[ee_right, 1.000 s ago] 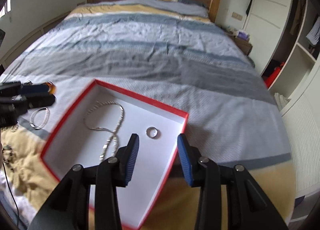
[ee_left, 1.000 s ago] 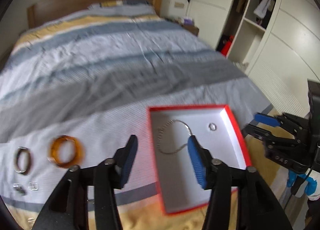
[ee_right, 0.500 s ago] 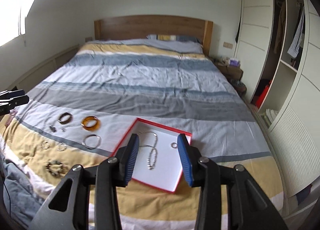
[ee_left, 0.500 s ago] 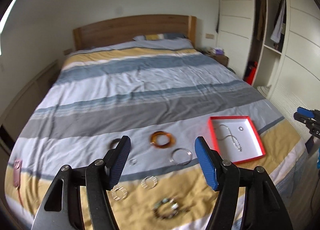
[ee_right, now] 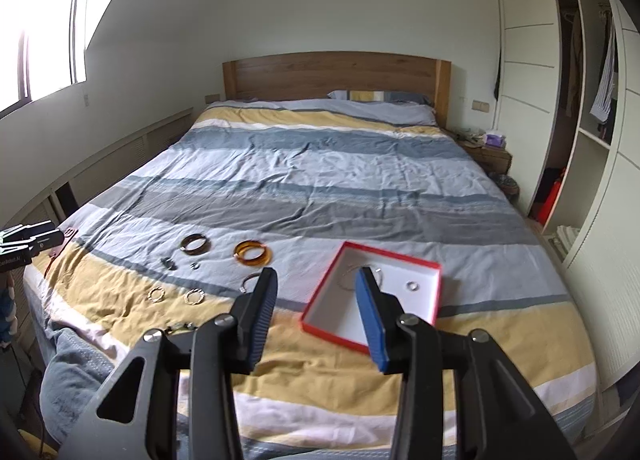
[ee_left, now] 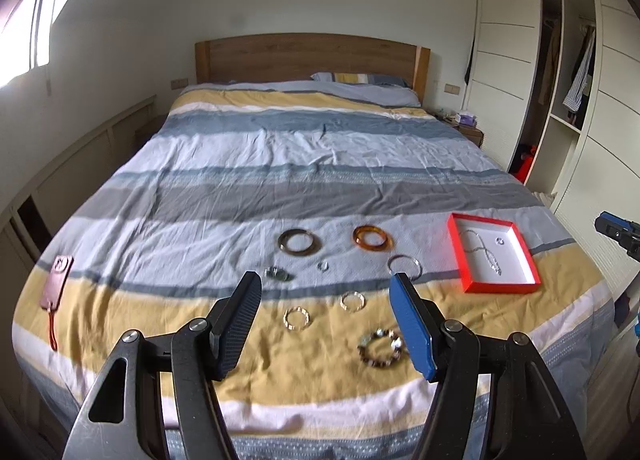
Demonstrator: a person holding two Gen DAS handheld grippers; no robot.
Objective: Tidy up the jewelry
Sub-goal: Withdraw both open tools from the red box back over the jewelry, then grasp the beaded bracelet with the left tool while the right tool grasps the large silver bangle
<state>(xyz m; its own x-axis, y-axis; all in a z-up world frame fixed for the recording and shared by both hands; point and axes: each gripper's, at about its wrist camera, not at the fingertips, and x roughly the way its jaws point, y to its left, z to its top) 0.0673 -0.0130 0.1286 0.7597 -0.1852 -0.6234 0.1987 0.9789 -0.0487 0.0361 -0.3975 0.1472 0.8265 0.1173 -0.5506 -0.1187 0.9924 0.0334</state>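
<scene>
A red box (ee_left: 464, 260) with a white inside lies on the bed's near right part, holding a silver chain (ee_left: 486, 252) and a small ring (ee_left: 499, 240). To its left on the striped cover lie an amber bangle (ee_left: 372, 238), a brown bangle (ee_left: 299, 242), a thin silver bangle (ee_left: 405, 264), two gold hoops (ee_left: 297, 318) and a bead bracelet (ee_left: 380, 348). My left gripper (ee_left: 326, 284) hangs open above the hoops, well back from the bed, with nothing in it. My right gripper (ee_right: 317, 276) stands open and holds nothing, high above the box (ee_right: 320, 300).
A brown phone case (ee_left: 58, 280) with a red strap lies at the bed's left edge. The wooden headboard (ee_left: 312, 55) and pillows are far back. A wardrobe (ee_left: 568, 99) and a nightstand (ee_right: 492, 155) stand along the right.
Both grippers pulled back and up from close over the red box, so the whole bed now shows. The left jaws opened a little wider.
</scene>
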